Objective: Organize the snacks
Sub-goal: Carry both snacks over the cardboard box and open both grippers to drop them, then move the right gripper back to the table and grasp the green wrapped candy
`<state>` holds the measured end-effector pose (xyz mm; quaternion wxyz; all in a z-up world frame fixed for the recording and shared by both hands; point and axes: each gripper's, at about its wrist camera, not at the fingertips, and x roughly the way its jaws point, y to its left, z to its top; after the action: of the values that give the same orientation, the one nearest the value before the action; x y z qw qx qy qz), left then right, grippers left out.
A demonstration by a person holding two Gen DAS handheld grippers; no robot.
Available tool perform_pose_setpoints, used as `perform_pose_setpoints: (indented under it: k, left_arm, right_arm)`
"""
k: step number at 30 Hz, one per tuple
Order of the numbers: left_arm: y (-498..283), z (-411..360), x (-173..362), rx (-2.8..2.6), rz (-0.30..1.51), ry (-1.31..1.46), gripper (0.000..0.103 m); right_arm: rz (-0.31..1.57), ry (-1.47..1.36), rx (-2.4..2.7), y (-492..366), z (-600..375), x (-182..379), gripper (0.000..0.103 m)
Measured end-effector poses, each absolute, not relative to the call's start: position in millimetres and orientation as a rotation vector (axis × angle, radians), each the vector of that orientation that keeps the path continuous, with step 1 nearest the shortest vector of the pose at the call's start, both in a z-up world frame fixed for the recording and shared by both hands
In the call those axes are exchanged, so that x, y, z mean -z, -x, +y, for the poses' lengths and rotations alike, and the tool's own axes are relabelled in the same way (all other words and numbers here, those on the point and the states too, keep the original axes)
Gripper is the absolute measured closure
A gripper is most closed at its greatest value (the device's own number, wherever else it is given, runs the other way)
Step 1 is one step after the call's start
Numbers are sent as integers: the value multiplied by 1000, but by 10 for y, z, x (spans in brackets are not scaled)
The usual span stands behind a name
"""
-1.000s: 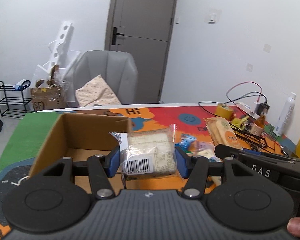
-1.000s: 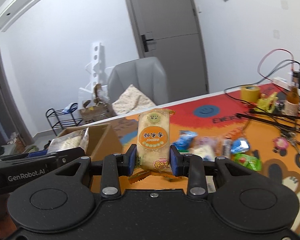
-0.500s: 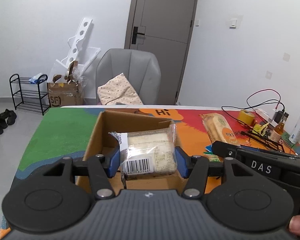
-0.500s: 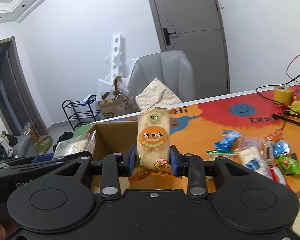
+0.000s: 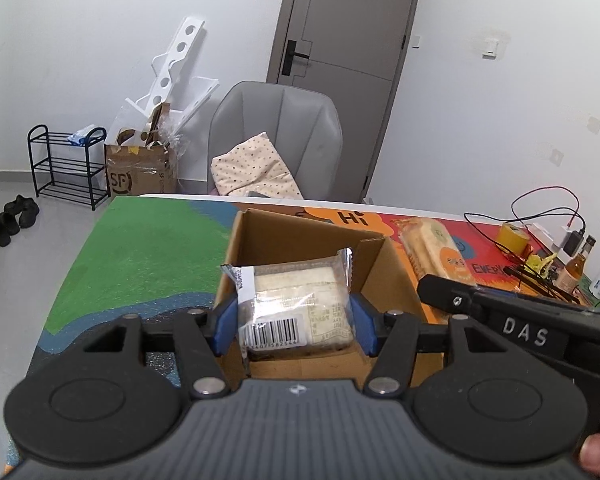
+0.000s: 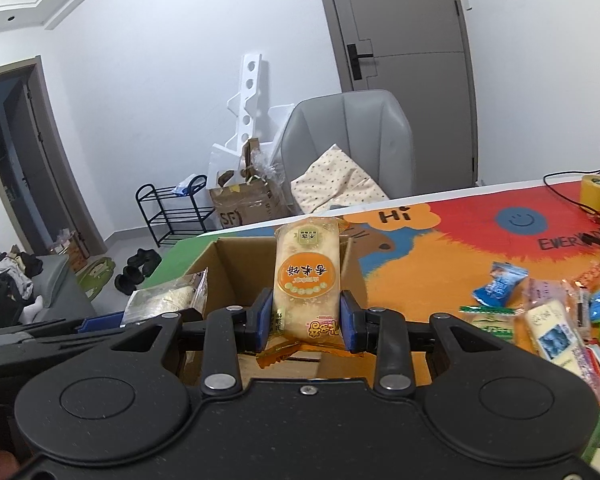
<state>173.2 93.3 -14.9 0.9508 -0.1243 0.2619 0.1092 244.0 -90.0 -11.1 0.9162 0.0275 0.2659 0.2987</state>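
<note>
Both claws now nearer over the cardboard box point(image 5: 300, 240), left claw point(image 5: 293, 322) clamping clear-wrapped cake point(image 5: 295, 304), right claw point(image 6: 306, 322) clamping rice-cracker pack point(image 6: 306, 280)

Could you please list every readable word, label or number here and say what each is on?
"DAS": right tongs' body.
"Hi": table mat.
"EVER…", cut off: same mat.
"SF": floor box.
Barcode digits on clear-wrapped cake: too blurred.
Chinese characters on rice cracker pack: upside down, not legible to me.
</note>
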Motion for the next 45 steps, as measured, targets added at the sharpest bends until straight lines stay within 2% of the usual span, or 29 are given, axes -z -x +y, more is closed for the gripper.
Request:
perform_pose_setpoints:
  k: [9,12,18,30,38,40,42,45]
  left_arm:
    - [-1574,1072,51,-256,496,268,38]
    - [-1546,1134,63,-271,507,282,32]
    - [-1466,1221,48,-309,495,293,18]
    - [-1451,1014,10,-278,513,276,7]
    - [-1466,806,8,-247,539,275,4]
    - [-1470,714,6,-242,541,268,4]
    - [-1470,631,2,-236,544,258,4]
    - [-1491,507,-2,-219,551,244,1]
  right_arm:
    - [579,-52,-642,-2474,-728,166,71]
    - [593,-60,-660,-2470,-695,162,70]
    - [592,-46,-661,-2414,-707,122,46]
    - [582,-73,-590,-2335,-1123,78,26]
    - [598,-98,-522,-2337,-1534,104,19]
    - [596,-110,-505,-2328,-1654,110,15]
    - [595,-127,-486,-2318,-1769,110,2]
    - [584,-137,-455,-2285,-1940,98,0]
